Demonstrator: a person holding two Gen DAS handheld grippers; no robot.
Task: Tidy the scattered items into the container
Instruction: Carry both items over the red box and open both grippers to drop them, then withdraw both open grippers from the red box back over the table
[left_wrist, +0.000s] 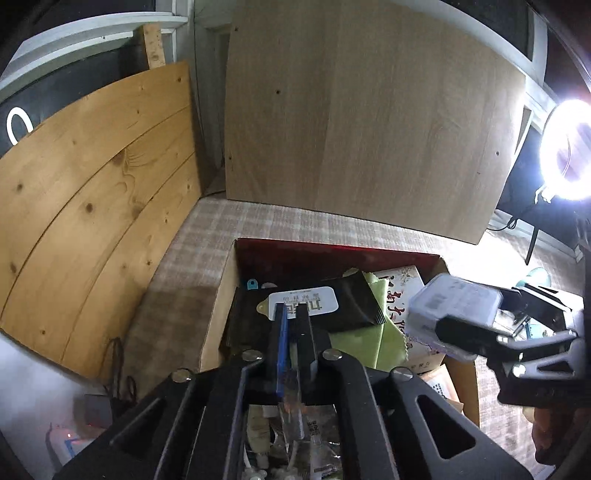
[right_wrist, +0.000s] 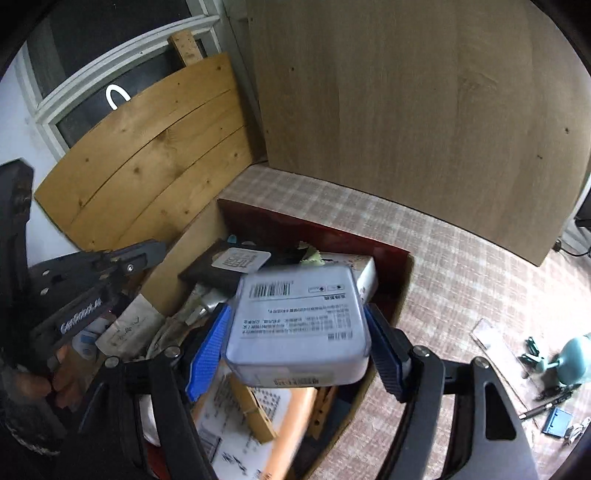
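The container is a cardboard box (left_wrist: 218, 314) with a red inner wall (right_wrist: 314, 225), on a plaid cloth. It holds a black packet with a white label (left_wrist: 306, 302), a green cloth (left_wrist: 369, 339), a printed white carton (left_wrist: 399, 291) and other items. My left gripper (left_wrist: 291, 314) hangs over the box with its fingers together; a clear strip shows low in the narrow gap, and I cannot tell if it is held. It enters the right wrist view from the left (right_wrist: 147, 254). My right gripper (right_wrist: 295, 332) is shut on a clear plastic case with a barcode label (right_wrist: 299, 321), above the box's right side (left_wrist: 454, 299).
Loose items lie on the cloth at the right: a teal object (right_wrist: 576, 358), a pen (right_wrist: 543, 406), a small blue piece (right_wrist: 557, 421) and a clear packet (right_wrist: 491, 336). Wooden boards (left_wrist: 369, 110) lean behind the box. A bright ring light (left_wrist: 569, 147) stands at the right.
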